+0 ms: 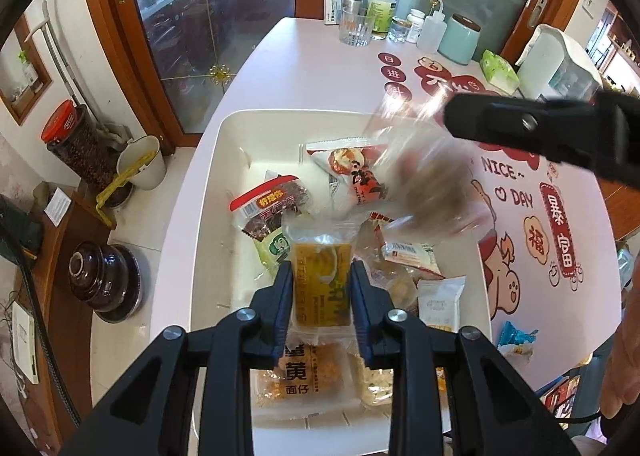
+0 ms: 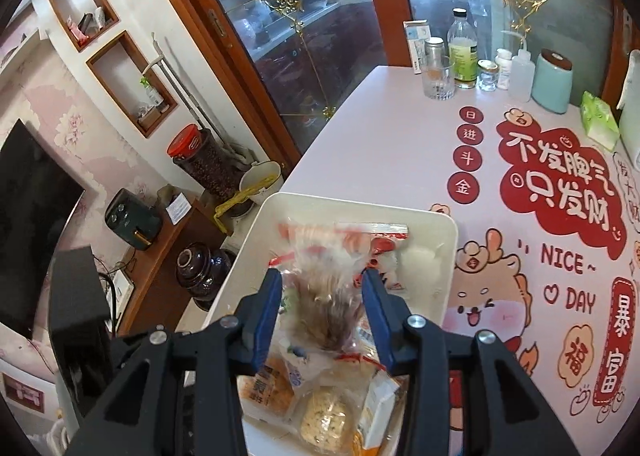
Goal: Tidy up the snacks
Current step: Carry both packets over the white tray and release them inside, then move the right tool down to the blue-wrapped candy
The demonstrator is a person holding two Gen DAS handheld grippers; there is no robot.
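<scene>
Yellow packet (image 1: 322,280) upright (long axis vertical) – left gripper (image 1: 322,288) clamps it | right gripper (image 2: 322,296) pinches clear bag (image 2: 320,288)

bin (image 1: 224,143) far left: bare | near end: snack packets (image 2: 320,408) piled | table (image 2: 380,143) beyond: clear

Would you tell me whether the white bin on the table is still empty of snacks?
No, the white bin already holds several wrapped snacks, among them a red-labelled packet lying near its middle.
</scene>
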